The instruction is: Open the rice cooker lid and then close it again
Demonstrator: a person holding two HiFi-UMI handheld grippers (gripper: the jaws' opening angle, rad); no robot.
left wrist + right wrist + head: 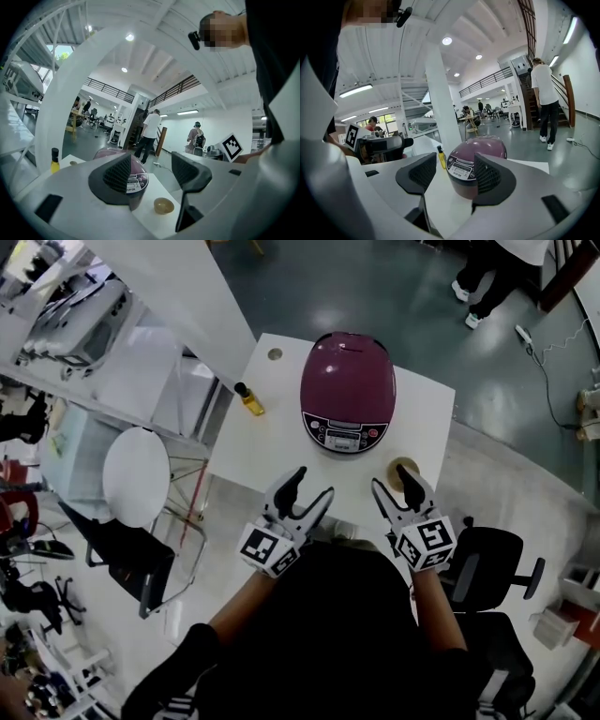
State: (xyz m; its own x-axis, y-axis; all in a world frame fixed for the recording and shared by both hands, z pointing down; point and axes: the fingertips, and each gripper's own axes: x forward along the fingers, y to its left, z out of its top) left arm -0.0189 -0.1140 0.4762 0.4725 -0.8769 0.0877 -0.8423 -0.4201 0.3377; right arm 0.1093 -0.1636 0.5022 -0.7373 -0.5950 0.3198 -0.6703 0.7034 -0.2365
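Maroon rice cooker (348, 390) sits lidded — left claw (307, 491) and right claw (393, 485) both spread, empty.

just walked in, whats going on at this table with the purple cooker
A person at a white table holds a gripper in each hand. The left gripper and right gripper hover open and empty over the near edge, facing the purple rice cooker, which is closed. Neither touches it. A yellow bottle stands left of it; a small amber bowl sits by the right gripper.
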